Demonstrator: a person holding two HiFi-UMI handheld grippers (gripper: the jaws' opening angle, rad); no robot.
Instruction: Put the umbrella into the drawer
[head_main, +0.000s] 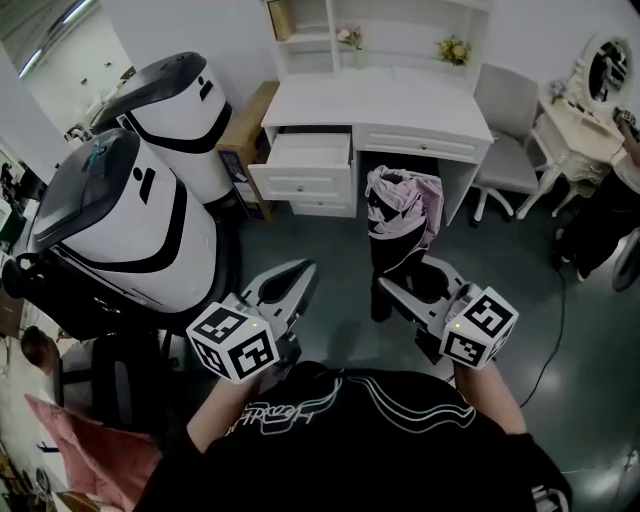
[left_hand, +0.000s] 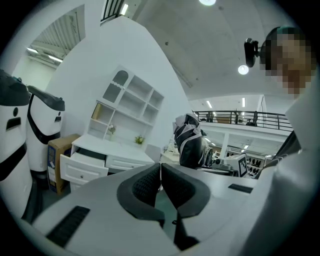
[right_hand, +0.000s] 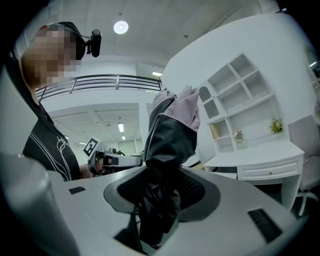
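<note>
Right tongs (head_main: 418, 285) clamped on umbrella (head_main: 402, 215); left tongs (head_main: 288, 285) together, empty. We should carry it over open drawer (head_main: 305, 160), lay it lengthwise.

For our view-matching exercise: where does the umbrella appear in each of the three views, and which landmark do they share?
Head view: umbrella just right of centre, upright in the right gripper.
Left gripper view: umbrella right of centre, upright.
Right gripper view: umbrella dead centre, clamped.
Shared landmark: the white desk with shelves, behind the umbrella in all three.
</note>
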